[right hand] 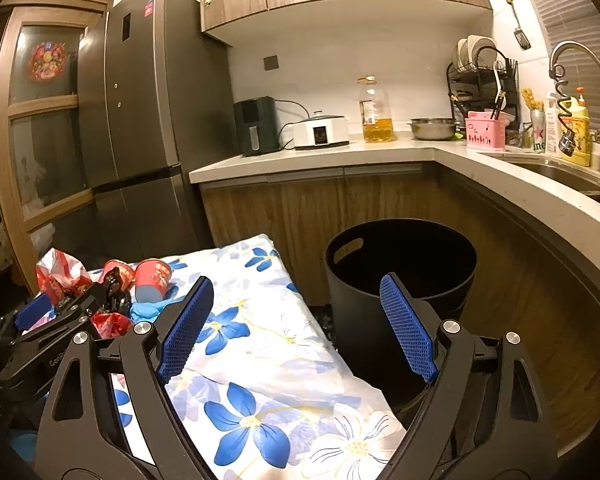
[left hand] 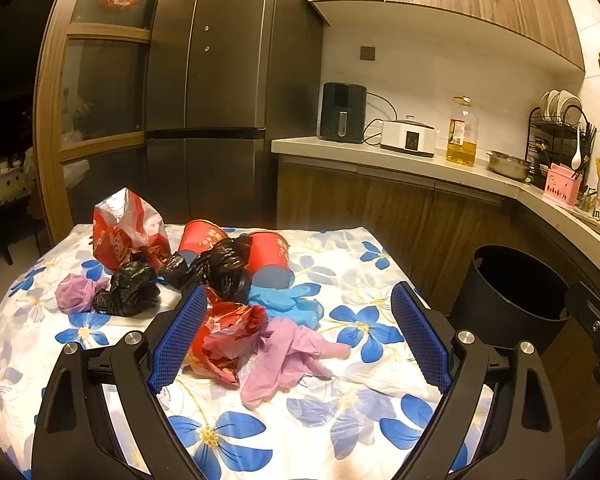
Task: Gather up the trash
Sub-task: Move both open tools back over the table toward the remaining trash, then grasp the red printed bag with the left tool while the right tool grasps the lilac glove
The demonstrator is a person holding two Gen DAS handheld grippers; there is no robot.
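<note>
Trash lies on the flowered tablecloth (left hand: 360, 408): a pink glove (left hand: 284, 356), a crumpled red bag (left hand: 228, 332), a blue glove (left hand: 288, 300), black bags (left hand: 220, 264), two red paper cups (left hand: 270, 258) and a red-and-white bag (left hand: 124, 228). My left gripper (left hand: 300, 304) is open above the pink glove and red bag, holding nothing. A black bin (right hand: 400, 272) stands on the floor right of the table; it also shows in the left wrist view (left hand: 512, 300). My right gripper (right hand: 296, 292) is open and empty over the table's right edge, near the bin.
A purple bag (left hand: 74, 292) lies at the table's left. A counter (right hand: 340, 156) behind holds an air fryer (right hand: 256, 124), a cooker, an oil bottle (right hand: 374, 110) and a dish rack. A fridge (right hand: 140, 120) stands behind the table.
</note>
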